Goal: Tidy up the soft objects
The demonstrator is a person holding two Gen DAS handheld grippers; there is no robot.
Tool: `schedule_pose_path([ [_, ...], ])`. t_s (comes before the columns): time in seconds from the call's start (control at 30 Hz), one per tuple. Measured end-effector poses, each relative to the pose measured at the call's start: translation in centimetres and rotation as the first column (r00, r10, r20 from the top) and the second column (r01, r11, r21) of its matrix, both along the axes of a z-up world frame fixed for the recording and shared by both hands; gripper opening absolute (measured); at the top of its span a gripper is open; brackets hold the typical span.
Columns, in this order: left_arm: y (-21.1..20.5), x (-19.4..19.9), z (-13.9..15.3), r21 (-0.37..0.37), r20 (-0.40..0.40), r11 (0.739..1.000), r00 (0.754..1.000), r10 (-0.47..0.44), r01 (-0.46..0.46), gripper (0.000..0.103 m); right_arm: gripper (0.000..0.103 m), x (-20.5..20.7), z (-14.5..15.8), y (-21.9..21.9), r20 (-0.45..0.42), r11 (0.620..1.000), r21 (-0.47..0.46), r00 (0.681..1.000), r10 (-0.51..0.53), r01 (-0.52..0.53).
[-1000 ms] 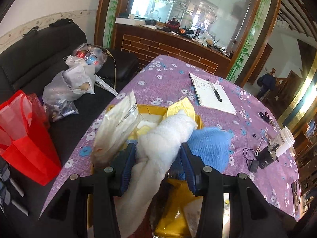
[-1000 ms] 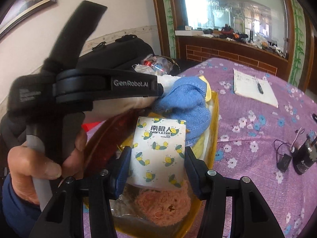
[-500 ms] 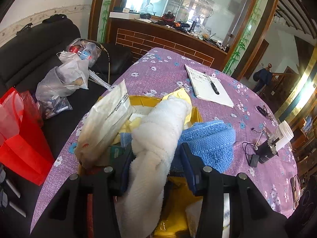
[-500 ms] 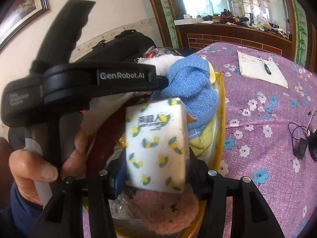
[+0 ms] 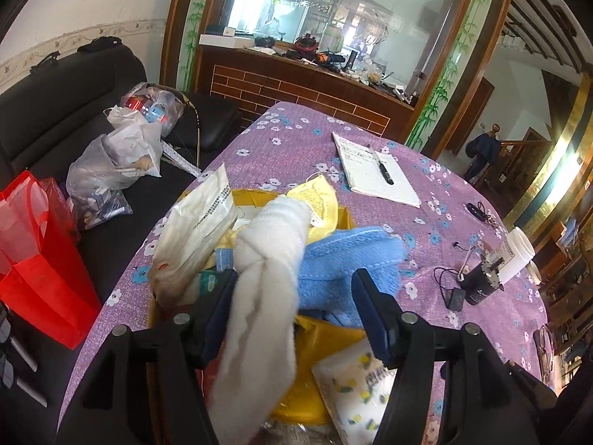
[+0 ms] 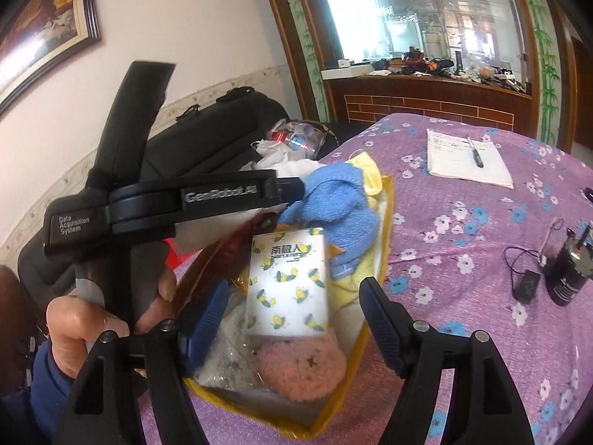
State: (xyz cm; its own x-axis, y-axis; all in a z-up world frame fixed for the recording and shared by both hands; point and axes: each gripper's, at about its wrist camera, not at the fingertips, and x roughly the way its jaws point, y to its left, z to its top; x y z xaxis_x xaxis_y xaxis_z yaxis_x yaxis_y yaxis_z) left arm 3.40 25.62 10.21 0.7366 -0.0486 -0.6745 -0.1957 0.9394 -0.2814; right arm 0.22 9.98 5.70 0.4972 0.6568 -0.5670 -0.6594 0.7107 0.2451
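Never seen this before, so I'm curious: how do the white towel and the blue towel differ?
The white towel is twisted into a long roll sticking up between the left gripper's open fingers; the blue towel lies bunched up. White looks fluffy, blue looped. Both sit in the yellow box.

My left gripper [image 5: 292,309] has its two blue pads wide apart. A white cloth lies between them against the left pad. My right gripper [image 6: 292,319] is spread wide too, with nothing squeezed between its pads. My left hand [image 6: 100,319] wraps around the left gripper's black handle, thumb on top.
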Motion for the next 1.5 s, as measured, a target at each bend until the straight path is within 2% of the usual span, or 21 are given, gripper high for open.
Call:
schedule_pose_path([
  [0.3,-1.4,-2.5,0.7,0.028,0.022,1.000,1.000,-0.003,0.003,0.067,0.086,-1.6,0.4,-2.1,0.016,1.000,0.008,1.000,-0.024,0.023],
  [0.87,-3.6,-4.3,0.0,0.083,0.013,0.996,1.000,-0.027,0.026,0.068,0.087,-3.3,-0.2,-2.9,0.032,0.999,-0.015,0.999,-0.036,0.036],
  [1.27,-5.5,-5.2,-0.1,0.176,0.024,0.984,0.999,-0.041,0.036,0.069,0.087,-3.8,-0.3,-3.7,0.037,0.997,-0.032,0.997,-0.064,0.065],
  [1.5,-6.3,-6.4,0.2,0.214,0.046,0.976,0.998,-0.041,0.030,0.074,0.089,-4.7,-0.6,-4.4,0.040,0.996,-0.039,0.996,-0.079,0.081],
])
